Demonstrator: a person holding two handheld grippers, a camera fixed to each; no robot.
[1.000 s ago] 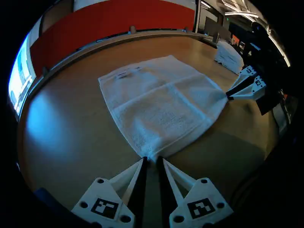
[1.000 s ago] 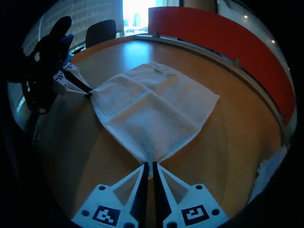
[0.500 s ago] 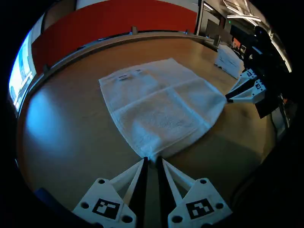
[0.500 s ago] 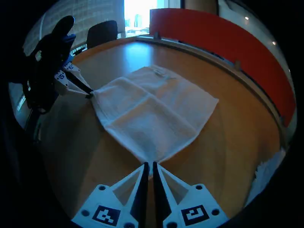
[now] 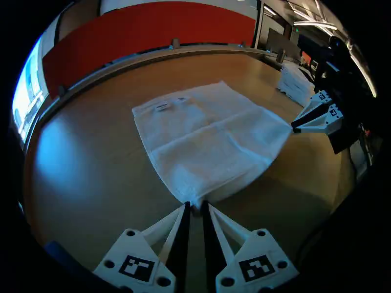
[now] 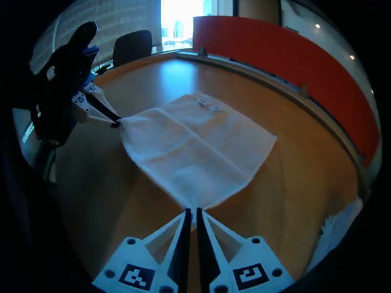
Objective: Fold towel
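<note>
My left gripper view rides low behind the left gripper (image 5: 195, 205), close over the table (image 5: 88, 161). It looks along the fingers across the towel (image 5: 210, 141) toward the red panel (image 5: 146, 24), with the right gripper (image 5: 292, 126) at its right edge. My right gripper view sits just as low and close behind the right gripper, facing the towel from the neighbouring corner, left gripper at upper left. Both views share the towel, the tabletop around it and the red panel, and each catches the other gripper.
</note>
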